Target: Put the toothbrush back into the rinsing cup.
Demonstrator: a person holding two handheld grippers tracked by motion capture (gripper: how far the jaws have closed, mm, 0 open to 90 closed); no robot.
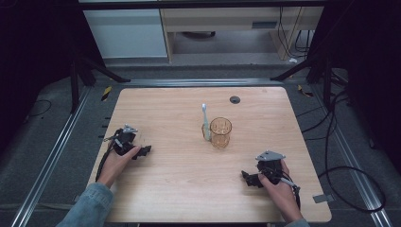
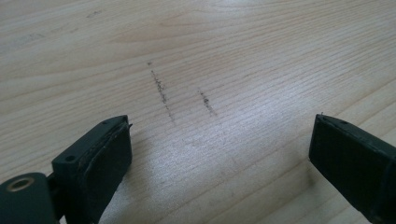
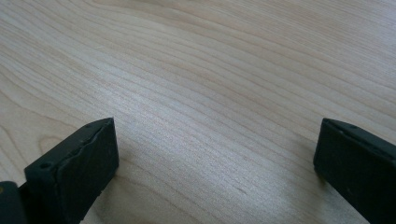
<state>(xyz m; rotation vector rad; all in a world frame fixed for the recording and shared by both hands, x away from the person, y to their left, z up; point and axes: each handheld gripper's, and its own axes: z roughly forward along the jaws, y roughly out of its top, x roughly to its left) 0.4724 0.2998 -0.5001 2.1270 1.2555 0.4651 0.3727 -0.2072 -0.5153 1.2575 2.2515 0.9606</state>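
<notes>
Toothbrush point(image 1: 205, 122) lies beside cup point(image 1: 221, 132), long axis pointing away from person; right gripper point(image 1: 249, 178) nearer, left gripper point(image 1: 143, 151) farther; both jaws wide apart, holding nothing

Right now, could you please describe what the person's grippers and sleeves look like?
Both grippers are black, each with two flat, blocky jaws. The left gripper and right gripper each carry a grey three-cornered plate on top and trail a dark cable. A blue denim sleeve covers the left forearm.
</notes>
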